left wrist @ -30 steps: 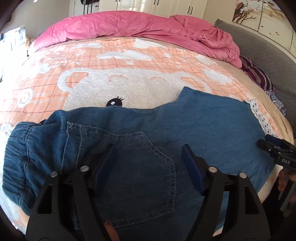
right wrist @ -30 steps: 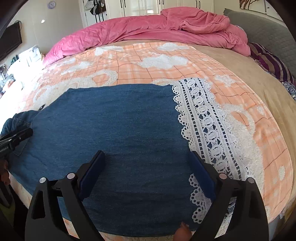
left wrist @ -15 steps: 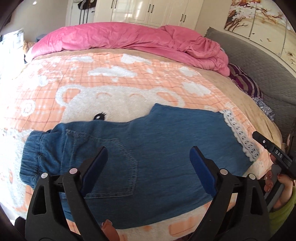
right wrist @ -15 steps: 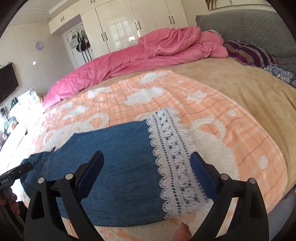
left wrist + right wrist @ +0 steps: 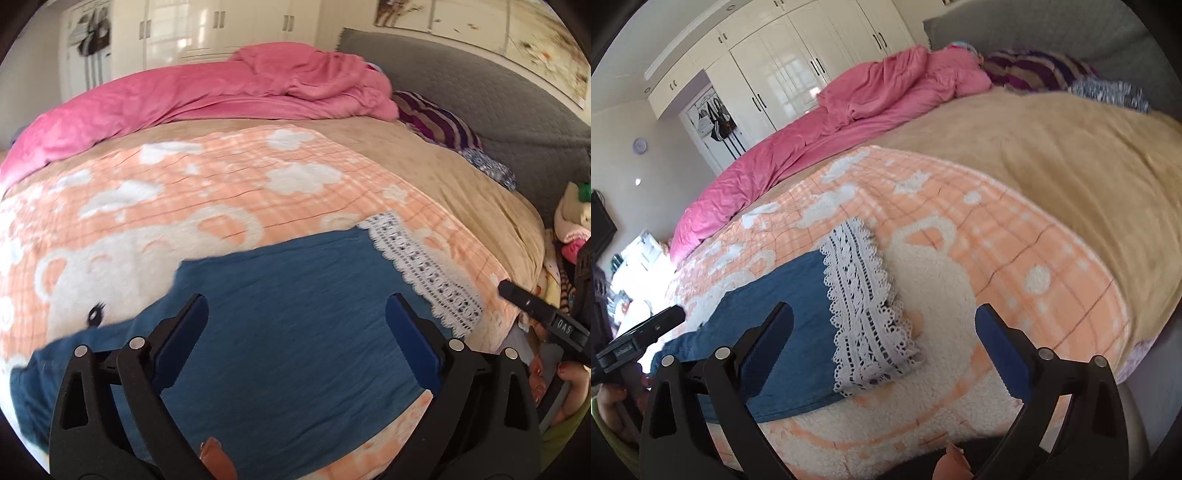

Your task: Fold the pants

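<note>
The denim pants (image 5: pixel 295 332) are laid flat on the orange bear blanket (image 5: pixel 221 177) near the bed's front edge, long axis parallel to that edge. The lace-trimmed hem (image 5: pixel 868 314) is pointed toward the headboard (image 5: pixel 480 99). The left tongs (image 5: pixel 295 332) and right tongs (image 5: pixel 884 339) have just been opening; both are spread wide, with nothing gripped.

Left gripper (image 5: pixel 295 321) and right gripper (image 5: pixel 884 330) drawn back from the denim pants (image 5: pixel 295 325) (nothing between pads), jaws just opened wider.
</note>
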Available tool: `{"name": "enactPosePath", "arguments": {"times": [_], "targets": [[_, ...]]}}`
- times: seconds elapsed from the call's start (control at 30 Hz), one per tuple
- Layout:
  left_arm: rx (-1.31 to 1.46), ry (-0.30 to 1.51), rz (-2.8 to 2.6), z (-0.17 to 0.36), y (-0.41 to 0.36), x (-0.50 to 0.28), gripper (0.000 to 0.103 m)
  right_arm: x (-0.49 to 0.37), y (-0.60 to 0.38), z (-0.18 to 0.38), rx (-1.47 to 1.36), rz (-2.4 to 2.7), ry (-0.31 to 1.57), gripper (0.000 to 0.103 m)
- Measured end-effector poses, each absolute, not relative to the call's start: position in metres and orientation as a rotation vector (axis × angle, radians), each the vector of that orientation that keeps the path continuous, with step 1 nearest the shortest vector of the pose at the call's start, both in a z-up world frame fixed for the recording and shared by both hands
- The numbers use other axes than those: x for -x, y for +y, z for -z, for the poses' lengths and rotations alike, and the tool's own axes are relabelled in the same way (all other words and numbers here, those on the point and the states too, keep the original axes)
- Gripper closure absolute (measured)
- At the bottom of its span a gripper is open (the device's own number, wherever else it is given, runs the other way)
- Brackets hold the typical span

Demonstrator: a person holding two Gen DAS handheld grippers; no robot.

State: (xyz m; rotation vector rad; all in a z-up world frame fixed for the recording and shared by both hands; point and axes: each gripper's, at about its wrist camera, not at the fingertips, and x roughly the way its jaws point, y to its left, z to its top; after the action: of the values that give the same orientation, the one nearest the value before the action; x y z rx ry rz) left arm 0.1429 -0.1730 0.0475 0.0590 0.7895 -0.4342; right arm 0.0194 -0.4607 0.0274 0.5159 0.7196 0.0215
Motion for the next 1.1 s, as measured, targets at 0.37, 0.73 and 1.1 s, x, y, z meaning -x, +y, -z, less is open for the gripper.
{"name": "enactPosePath", "arguments": {"times": [0.37, 0.73, 1.1], "targets": [[-0.183, 0.854, 0.579, -0.042, -0.257, -0.213, 0.011, -0.035, -0.445, 0.001, -0.575, -0.036, 0.868, 0.005], [-0.201, 0.984, 0.691, 0.006, -0.295, -0.281, 0.017, -0.043, -0.439, 0.008, -0.569, -0.067, 0.89, 0.039], [-0.219, 1.052, 0.912, 0.035, -0.326, -0.301, 0.037, -0.047, -0.445, 0.012, -0.622, -0.099, 0.882, 0.047]]}}
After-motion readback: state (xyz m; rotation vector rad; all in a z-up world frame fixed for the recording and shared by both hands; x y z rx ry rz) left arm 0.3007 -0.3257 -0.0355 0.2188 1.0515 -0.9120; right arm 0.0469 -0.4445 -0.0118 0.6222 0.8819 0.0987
